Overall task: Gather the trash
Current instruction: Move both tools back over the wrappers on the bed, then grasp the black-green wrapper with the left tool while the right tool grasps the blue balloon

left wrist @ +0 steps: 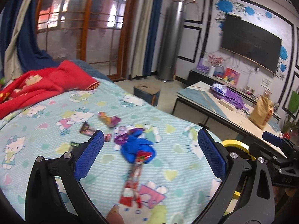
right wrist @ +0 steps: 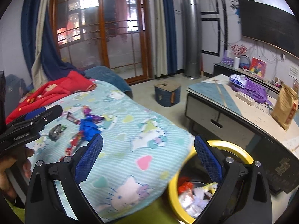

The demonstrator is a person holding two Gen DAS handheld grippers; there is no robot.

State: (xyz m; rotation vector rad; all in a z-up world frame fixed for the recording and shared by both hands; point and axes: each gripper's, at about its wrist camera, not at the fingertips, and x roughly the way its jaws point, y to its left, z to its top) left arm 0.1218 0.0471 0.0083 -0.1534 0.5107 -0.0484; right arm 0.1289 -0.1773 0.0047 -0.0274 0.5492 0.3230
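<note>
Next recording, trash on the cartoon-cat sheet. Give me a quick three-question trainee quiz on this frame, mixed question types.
1. True or false: the left hand-held gripper is shut on the crumpled blue plastic wrapper.
2. Multiple choice: where is the round yellow-rimmed trash bin? A) on the low pale-topped coffee table B) beside the bed's edge, below the right hand-held gripper C) on the rumpled red blanket
3. Fill in: the long red snack wrapper lies on the ____ patterned bedsheet.

Key: 1 false, both hand-held grippers are open and hold nothing. 2 B; it already holds some trash. 3 light blue.
</note>
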